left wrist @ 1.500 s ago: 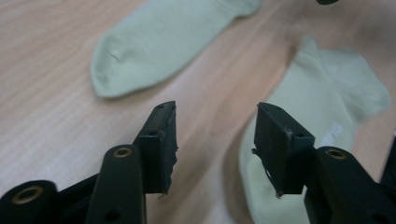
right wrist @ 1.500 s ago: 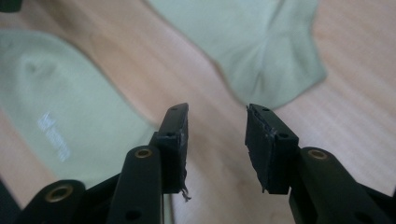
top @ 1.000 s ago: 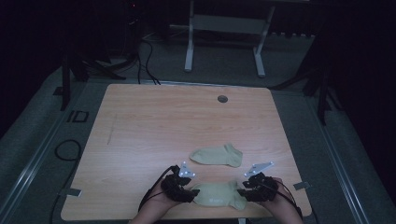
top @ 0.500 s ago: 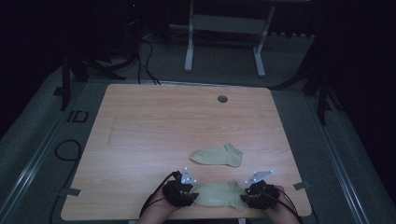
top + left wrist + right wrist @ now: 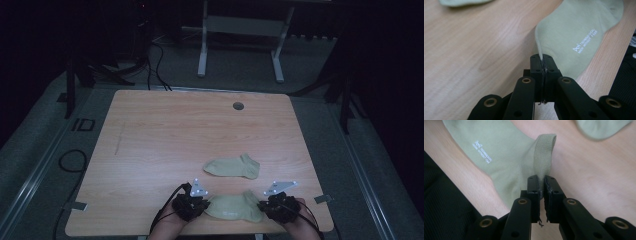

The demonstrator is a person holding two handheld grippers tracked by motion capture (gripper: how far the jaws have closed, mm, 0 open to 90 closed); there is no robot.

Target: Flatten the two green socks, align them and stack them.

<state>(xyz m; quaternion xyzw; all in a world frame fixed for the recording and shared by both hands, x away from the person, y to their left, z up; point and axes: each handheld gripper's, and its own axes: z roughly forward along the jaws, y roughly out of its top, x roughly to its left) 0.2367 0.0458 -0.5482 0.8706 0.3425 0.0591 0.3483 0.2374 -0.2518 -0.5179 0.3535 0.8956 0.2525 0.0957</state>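
So the left tongs point(image 5: 200, 204) are pinching the left edge of the near sock point(image 5: 234, 207), jaws having just been closing on the thin fabric. That sock is lying flat at the table's point(image 5: 165, 135) 6 o'clock edge. Right tongs point(image 5: 267, 205) are clamping its ribbed cuff, also just closed. The other sock point(image 5: 232, 166) is sitting just beyond, toward 12 o'clock.

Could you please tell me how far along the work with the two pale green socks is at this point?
Done: both grippers are shut on the near pale green cotton sock, the left gripper on its toe edge, the right gripper on its ribbed cuff. In hand: that sock, flat at the wooden table's near edge. Left: probably lifting it onto the second pale green sock, which lies apart, untouched.
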